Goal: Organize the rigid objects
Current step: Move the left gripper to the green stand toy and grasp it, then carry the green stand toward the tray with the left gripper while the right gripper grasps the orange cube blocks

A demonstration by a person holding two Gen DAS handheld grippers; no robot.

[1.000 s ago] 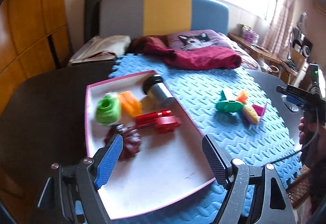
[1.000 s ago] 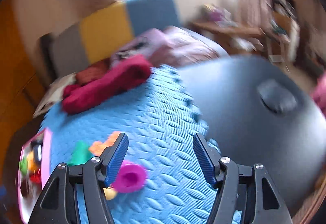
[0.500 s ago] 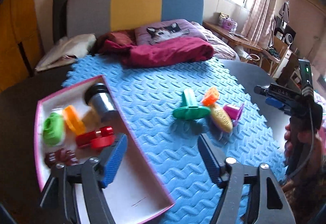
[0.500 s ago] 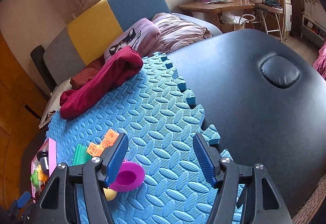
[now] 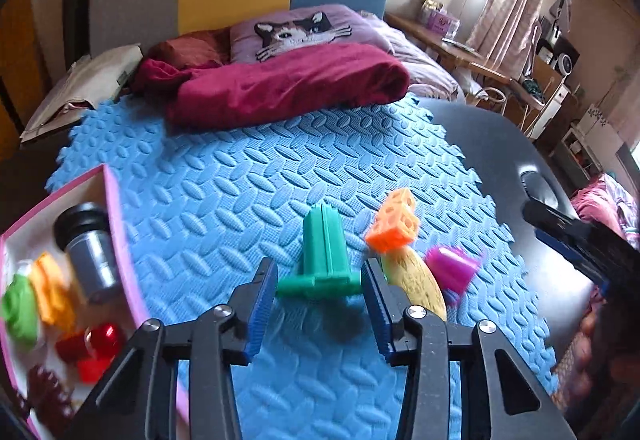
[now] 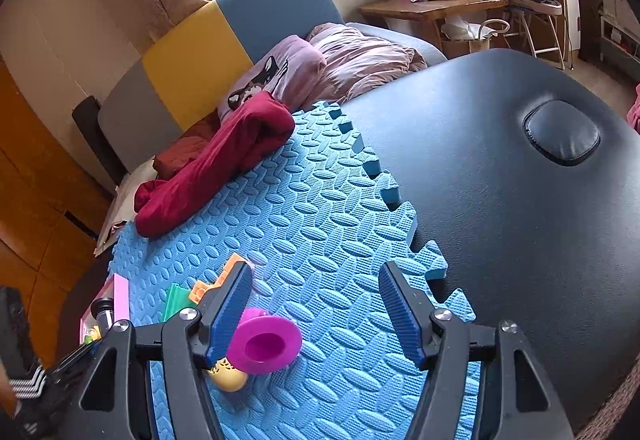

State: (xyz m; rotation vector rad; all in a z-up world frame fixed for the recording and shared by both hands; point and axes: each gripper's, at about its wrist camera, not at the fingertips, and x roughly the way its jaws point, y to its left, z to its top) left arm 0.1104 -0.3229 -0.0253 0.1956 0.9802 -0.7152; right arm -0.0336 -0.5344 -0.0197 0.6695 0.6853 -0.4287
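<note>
While the left wrist view smears with motion, the tray (image 5: 114,207) contents at lower left are hard to read: a grey cylinder (image 5: 90,252) with a black cap is clear, the green, orange and red pieces below it are just blurs, and the tray is cut off by the frame edge. The yellow oval toy (image 5: 420,284) is half hidden behind the left gripper's right finger. In the right wrist view the same toy only peeks out under the magenta cup (image 6: 266,346), and the green piece there is mostly behind the left finger.

Left gripper (image 5: 320,304): jaws closing, roughly a quarter open. The green ribbed piece (image 5: 324,252) lies on the blue foam mat (image 5: 240,179) at lower centre, its flat base between the fingertips. Can't tell if the pads touch it yet; no clear grip visible.

Right gripper (image 6: 316,312): about half open, holding nothing, bare mat between the jaws. The magenta cup lies on its side just beside the left finger; contact can't be made out.

Orange block (image 5: 394,220) sits right of the green piece, against the yellow toy.
</note>
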